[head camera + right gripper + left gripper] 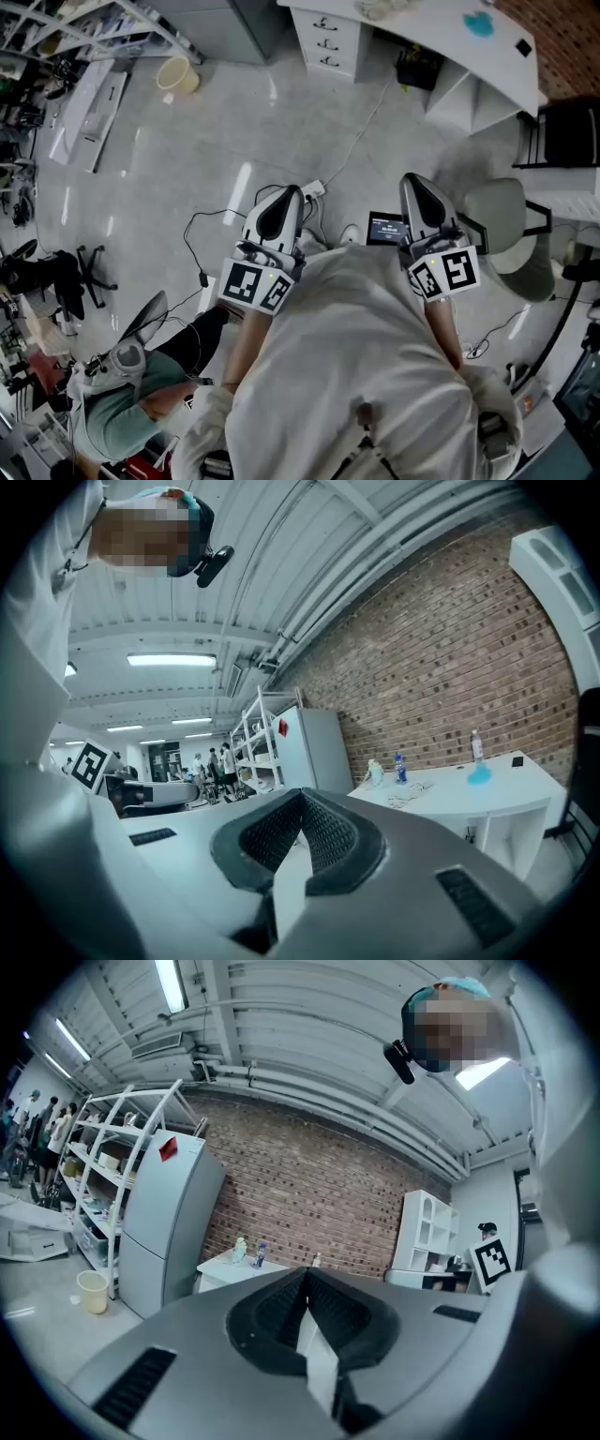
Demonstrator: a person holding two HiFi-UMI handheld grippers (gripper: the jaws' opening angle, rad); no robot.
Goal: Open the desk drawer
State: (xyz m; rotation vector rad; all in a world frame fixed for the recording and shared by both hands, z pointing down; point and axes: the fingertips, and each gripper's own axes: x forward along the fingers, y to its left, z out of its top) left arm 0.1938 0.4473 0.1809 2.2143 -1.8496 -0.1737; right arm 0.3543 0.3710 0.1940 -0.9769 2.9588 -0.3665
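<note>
While drawers (326, 42) face the person (356, 375), left gripper (286, 193) fingers are closed; right gripper (418, 181) likewise.

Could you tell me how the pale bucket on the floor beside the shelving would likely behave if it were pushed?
The bucket looks open-topped and thin-walled, so it is probably light. On the glossy floor it would likely slide, or tip if pushed near its rim.

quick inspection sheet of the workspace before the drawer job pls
surface: white desk, across the floor from the person
job's things: drawer unit under desk, three drawers look shut
clutter: blue item on desk; bucket on floor
grippers: left gripper shut, empty; right gripper shut, empty
cables: power strip and white lead on floor
surroundings: brick wall, fridge, shelving, office chair
</note>
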